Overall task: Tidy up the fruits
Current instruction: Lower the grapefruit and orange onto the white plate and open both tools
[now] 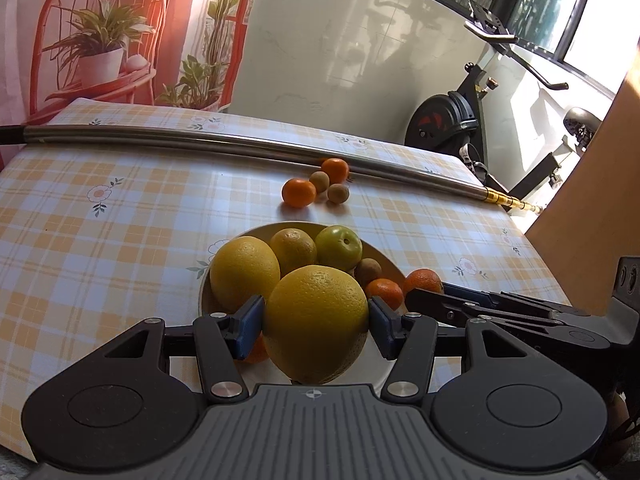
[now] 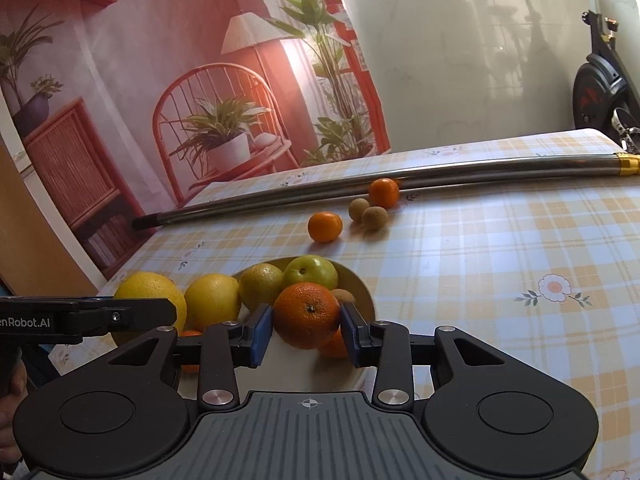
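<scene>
My left gripper (image 1: pixel 316 322) is shut on a large yellow citrus (image 1: pixel 316 320), its blue pads (image 1: pixel 250 326) pressing both sides, just above the near part of a cream bowl (image 1: pixel 298 227). The bowl holds another yellow citrus (image 1: pixel 244 272), a smaller one (image 1: pixel 293 250), a green apple (image 1: pixel 339 248), a kiwi (image 1: pixel 368 270) and a tangerine (image 1: pixel 384 292). My right gripper (image 2: pixel 307 320) is shut on an orange (image 2: pixel 307 315) over the bowl's right rim (image 2: pixel 362 286). In the left wrist view the right gripper (image 1: pixel 430 294) comes in from the right with that orange (image 1: pixel 424 280).
Beyond the bowl lie two loose tangerines (image 1: pixel 299 192) (image 1: pixel 335 170) and two small brown fruits (image 1: pixel 319 181) (image 1: pixel 338 193). A long metal pole (image 1: pixel 240 142) crosses the far side of the checked tablecloth (image 1: pixel 100 240). An exercise bike (image 1: pixel 448 120) stands past the table's right end.
</scene>
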A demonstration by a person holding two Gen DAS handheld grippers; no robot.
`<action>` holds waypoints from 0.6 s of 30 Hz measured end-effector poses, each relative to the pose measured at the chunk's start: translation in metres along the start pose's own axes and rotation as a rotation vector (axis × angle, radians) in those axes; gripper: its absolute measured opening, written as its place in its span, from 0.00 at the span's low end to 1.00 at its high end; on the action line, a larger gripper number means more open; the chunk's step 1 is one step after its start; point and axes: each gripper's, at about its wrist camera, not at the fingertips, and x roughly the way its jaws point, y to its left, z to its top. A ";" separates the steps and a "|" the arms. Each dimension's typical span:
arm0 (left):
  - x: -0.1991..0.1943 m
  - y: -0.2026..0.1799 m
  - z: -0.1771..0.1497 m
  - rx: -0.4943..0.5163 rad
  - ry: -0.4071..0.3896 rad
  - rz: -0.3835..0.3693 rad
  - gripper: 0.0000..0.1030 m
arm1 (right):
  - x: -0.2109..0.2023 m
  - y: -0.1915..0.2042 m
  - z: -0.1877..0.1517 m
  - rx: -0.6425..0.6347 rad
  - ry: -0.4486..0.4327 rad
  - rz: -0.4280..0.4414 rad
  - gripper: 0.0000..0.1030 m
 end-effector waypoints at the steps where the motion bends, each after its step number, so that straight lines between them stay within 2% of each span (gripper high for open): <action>1: 0.001 0.000 -0.001 -0.003 0.007 -0.002 0.57 | 0.000 0.000 -0.001 -0.003 0.005 0.000 0.33; 11: 0.017 0.012 -0.013 -0.046 0.089 0.008 0.57 | 0.002 0.005 -0.013 -0.032 0.041 0.001 0.33; 18: 0.023 0.011 -0.016 -0.041 0.109 -0.003 0.57 | 0.009 0.006 -0.018 -0.040 0.066 0.004 0.33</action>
